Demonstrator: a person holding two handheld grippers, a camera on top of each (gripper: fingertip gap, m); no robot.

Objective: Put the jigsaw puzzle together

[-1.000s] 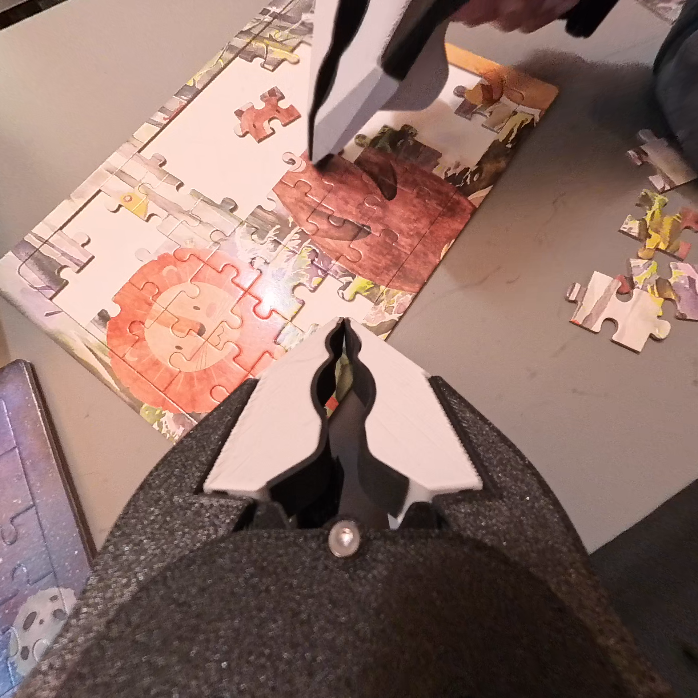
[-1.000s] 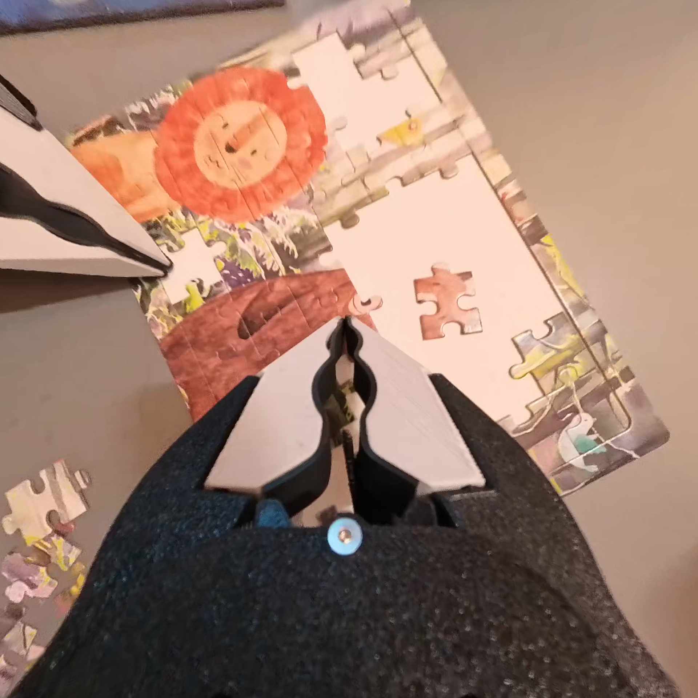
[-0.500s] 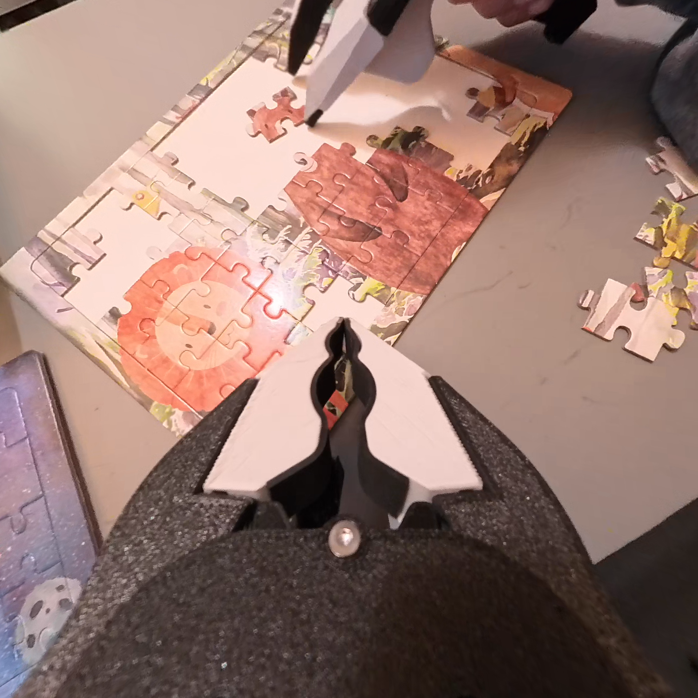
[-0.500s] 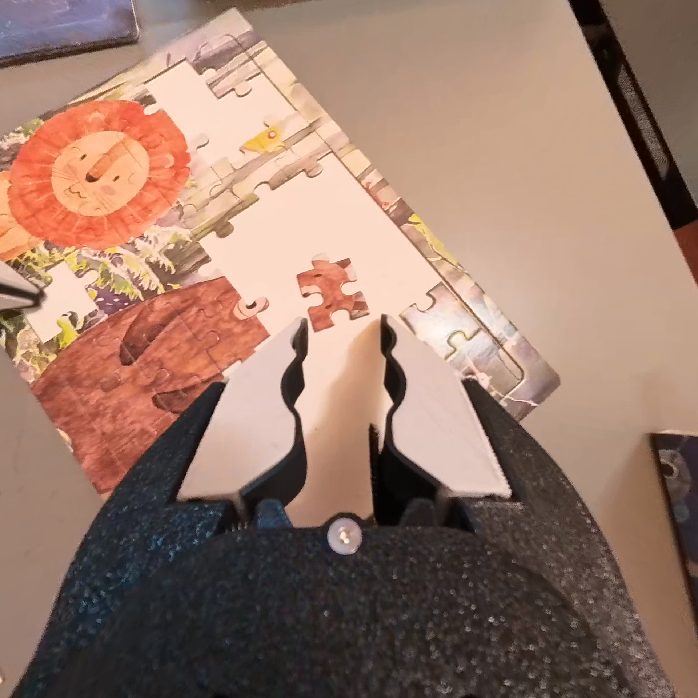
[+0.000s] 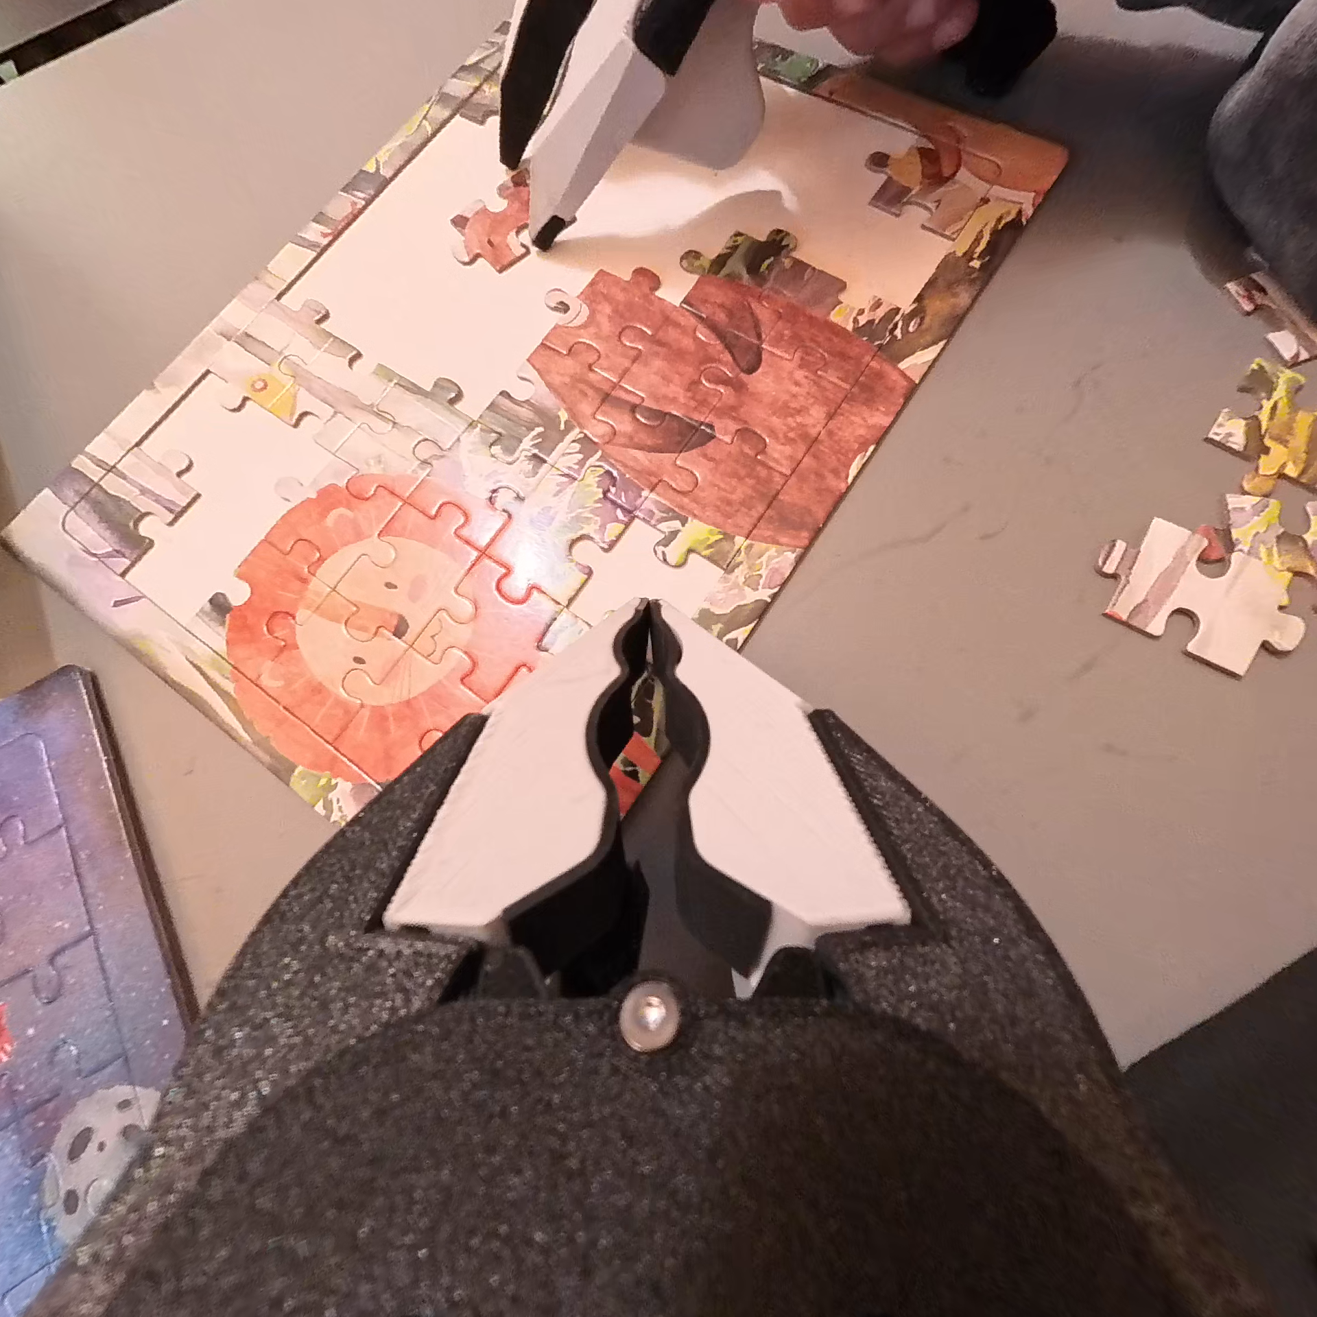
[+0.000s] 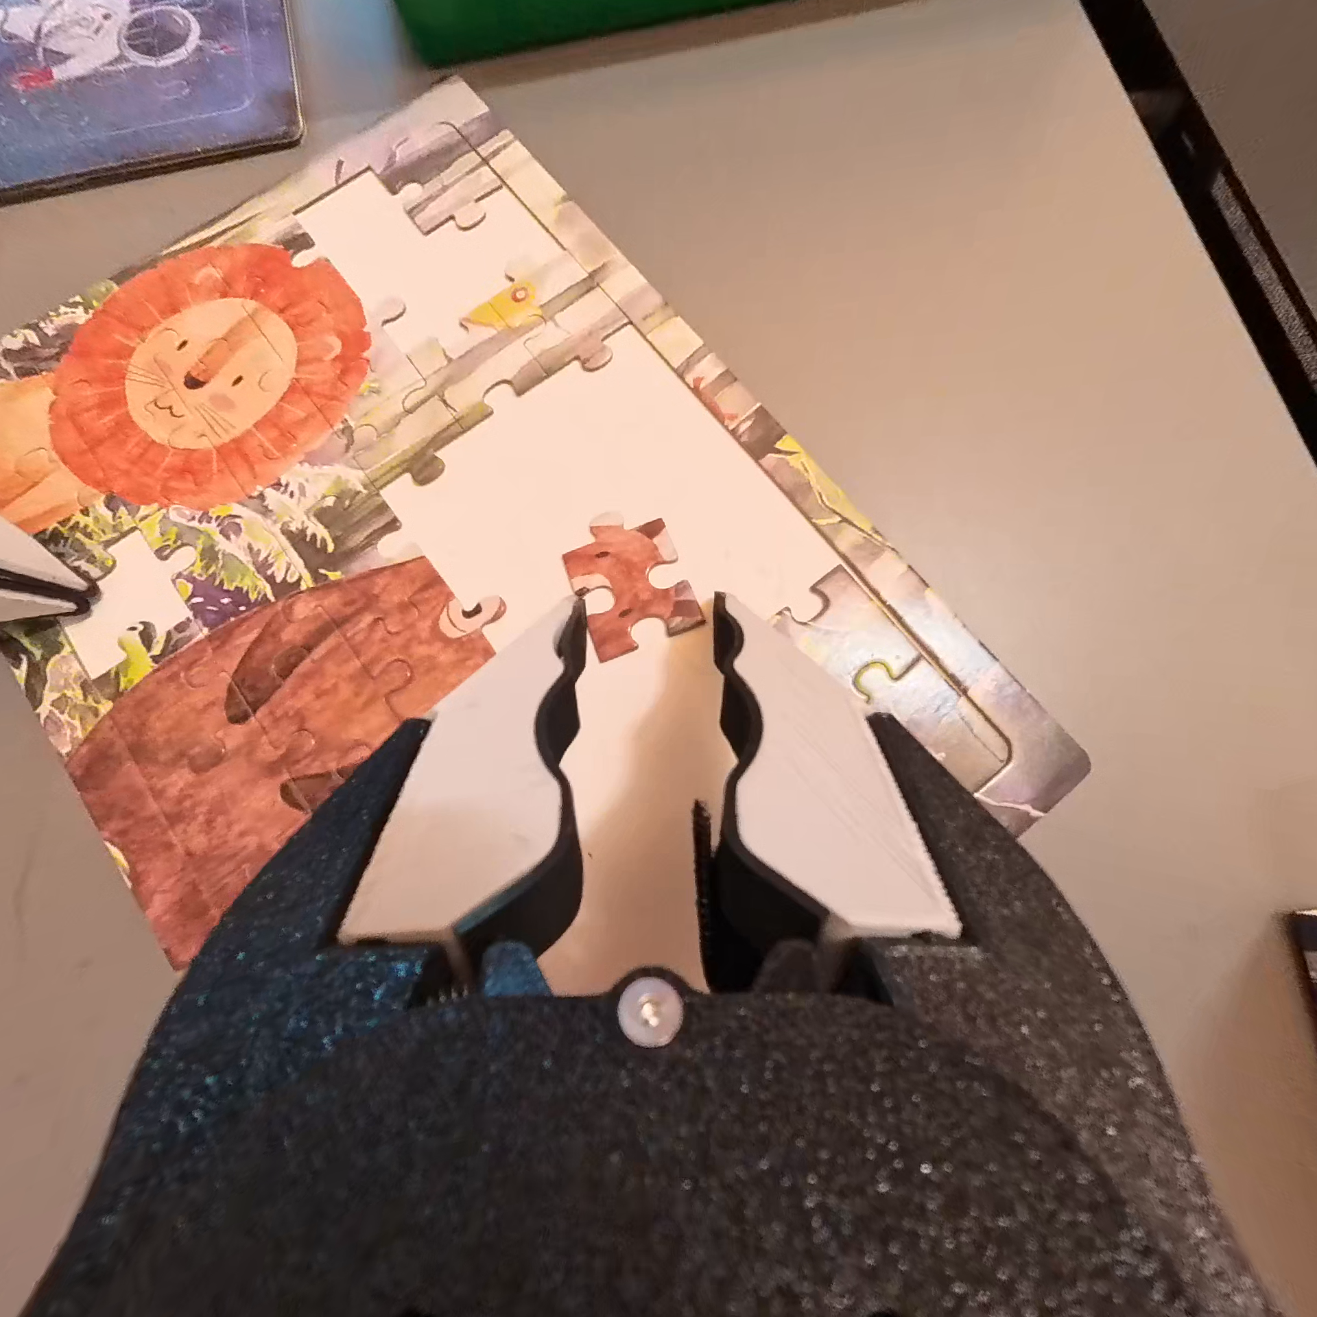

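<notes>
Jaws on our left gripper [image 5: 647,606] stay pressed together at lower centre of the left wrist view, over the near edge of the puzzle board [image 5: 399,299] and gripping nothing we can make out. Centre frame of the right wrist view, the right gripper [image 6: 647,606] — closed 1 second ago — now stands spread, tips flanking the loose brown piece [image 6: 627,588] on the board's bare white patch. We judge the pick-up is next; the gap beside the brown animal [image 6: 235,713] looks likely.
</notes>
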